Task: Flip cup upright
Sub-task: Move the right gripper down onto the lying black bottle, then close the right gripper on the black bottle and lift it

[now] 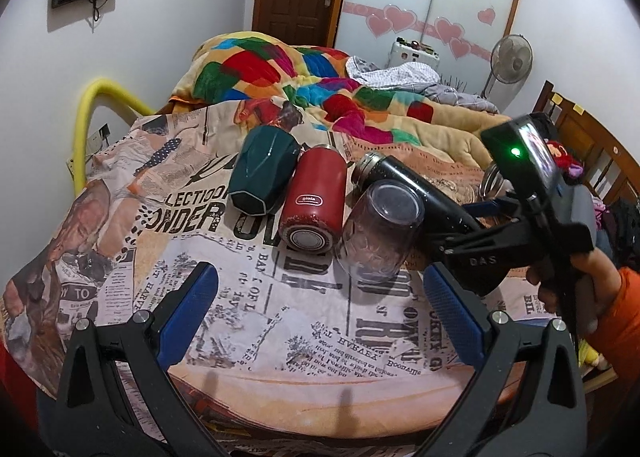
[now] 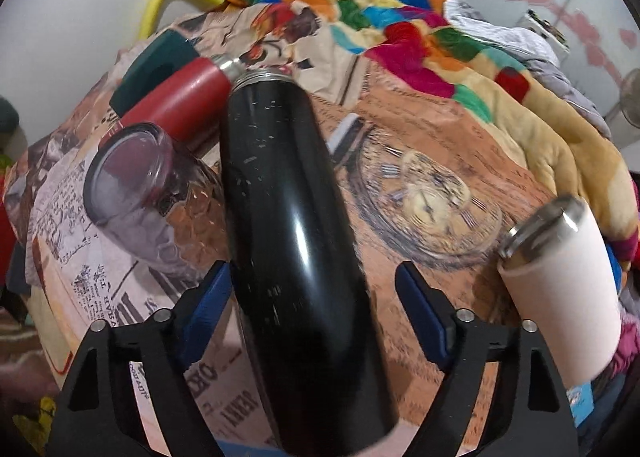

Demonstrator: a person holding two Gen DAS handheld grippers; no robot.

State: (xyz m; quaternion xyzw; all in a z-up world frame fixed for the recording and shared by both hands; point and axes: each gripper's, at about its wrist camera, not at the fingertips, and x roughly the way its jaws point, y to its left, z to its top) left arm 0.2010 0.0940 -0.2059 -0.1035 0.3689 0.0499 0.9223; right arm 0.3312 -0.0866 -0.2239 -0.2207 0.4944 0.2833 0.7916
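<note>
Several cups lie on their sides on a newspaper-print cloth: a dark green cup, a red flask, a clear glass cup and a black flask. My left gripper is open and empty, in front of the row. My right gripper is open, its fingers on either side of the black flask; the left pad touches or nearly touches it, and the right pad stands apart. The right gripper's body shows in the left wrist view.
A white tumbler with a steel rim lies at the right. A colourful quilt is heaped behind the cups. A yellow padded rail runs at the left; wooden furniture stands at the right.
</note>
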